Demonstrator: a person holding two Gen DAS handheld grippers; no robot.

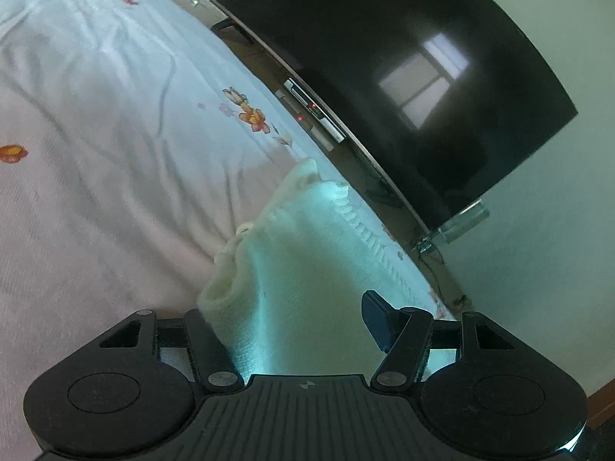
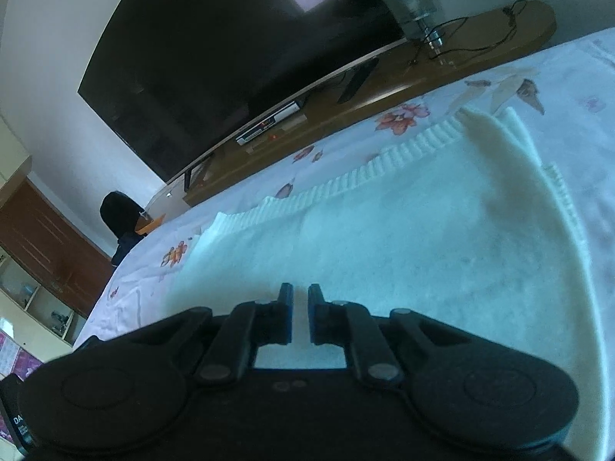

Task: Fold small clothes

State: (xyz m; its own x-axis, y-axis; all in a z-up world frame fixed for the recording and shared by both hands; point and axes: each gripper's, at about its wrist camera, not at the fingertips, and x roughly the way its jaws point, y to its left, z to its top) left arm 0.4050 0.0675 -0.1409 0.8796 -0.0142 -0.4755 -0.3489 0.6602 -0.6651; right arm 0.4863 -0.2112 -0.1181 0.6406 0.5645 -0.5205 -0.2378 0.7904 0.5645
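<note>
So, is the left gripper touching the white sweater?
Touching. The left wrist view shows the white sweater lying across the left gripper, covering one of its fingers and running between the jaws.

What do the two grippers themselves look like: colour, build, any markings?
Both are matte black plastic. The left gripper has a ribbed centre plate with a small round emblem, round discs at either side, linkage arms with grey pivot pins and a dark blue finger pad. The right gripper has the same discs, links and pins, with blue-edged pads. No cables or sleeves visible.
</note>
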